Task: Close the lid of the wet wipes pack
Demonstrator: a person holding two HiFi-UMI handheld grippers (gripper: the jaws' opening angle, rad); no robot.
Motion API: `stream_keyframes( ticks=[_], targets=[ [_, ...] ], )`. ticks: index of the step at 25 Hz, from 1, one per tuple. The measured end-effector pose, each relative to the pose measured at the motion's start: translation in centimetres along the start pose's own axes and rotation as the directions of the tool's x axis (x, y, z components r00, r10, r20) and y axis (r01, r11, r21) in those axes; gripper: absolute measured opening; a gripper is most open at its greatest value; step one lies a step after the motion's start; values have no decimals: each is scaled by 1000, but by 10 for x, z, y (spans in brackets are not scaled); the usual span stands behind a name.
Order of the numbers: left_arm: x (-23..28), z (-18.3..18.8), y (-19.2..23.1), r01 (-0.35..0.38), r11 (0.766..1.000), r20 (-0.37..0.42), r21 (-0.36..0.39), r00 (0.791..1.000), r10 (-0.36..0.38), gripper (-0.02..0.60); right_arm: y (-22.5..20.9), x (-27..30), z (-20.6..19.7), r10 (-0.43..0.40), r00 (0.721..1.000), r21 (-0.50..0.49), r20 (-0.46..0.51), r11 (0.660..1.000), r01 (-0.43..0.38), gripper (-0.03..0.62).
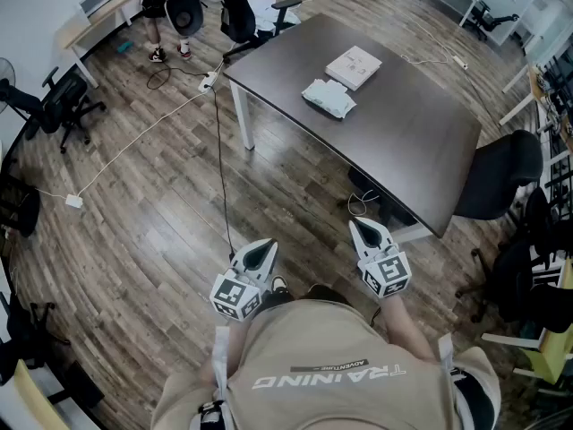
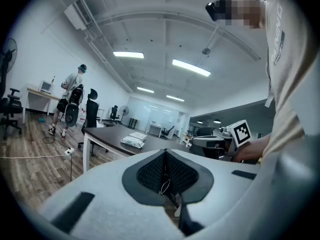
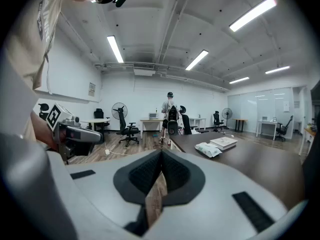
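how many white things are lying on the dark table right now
2. A soft white wet wipes pack lies on the far-left part of the dark rectangular table, and a flat white square box sits just beyond it, towards the far edge. Nothing seems hidden.

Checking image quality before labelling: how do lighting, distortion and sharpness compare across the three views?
Head view: even light, edges bent by the wide lens, wet wipes pack small yet sharp on the dark table. Left gripper view: heavy fisheye, black corners, glaring ceiling strips, left gripper soft up close. Right gripper view: same fisheye, right gripper blurred, background crisp.
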State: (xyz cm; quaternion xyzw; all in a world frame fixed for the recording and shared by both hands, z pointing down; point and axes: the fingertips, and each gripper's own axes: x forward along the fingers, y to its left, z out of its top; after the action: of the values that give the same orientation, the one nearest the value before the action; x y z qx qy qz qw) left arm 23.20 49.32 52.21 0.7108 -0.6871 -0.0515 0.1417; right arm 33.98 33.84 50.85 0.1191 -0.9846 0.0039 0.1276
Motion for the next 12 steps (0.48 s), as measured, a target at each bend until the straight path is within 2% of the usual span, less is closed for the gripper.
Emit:
stream_keyframes(
  ticks=[3,6,12],
  targets=[
    [6,0,20,8,1000,-24,4,1000,-8,9,7,14,9,-11,999,9,39,1000,11,14],
    [18,7,18,62,998,-26,14,998,-62,9,6,11,14,-36,998,3,52,999,36,14],
    [47,14,15,146,988,-31,45,989,-145,9,-2,-6,2,-85,996,2,-4,996,85,14]
  ],
)
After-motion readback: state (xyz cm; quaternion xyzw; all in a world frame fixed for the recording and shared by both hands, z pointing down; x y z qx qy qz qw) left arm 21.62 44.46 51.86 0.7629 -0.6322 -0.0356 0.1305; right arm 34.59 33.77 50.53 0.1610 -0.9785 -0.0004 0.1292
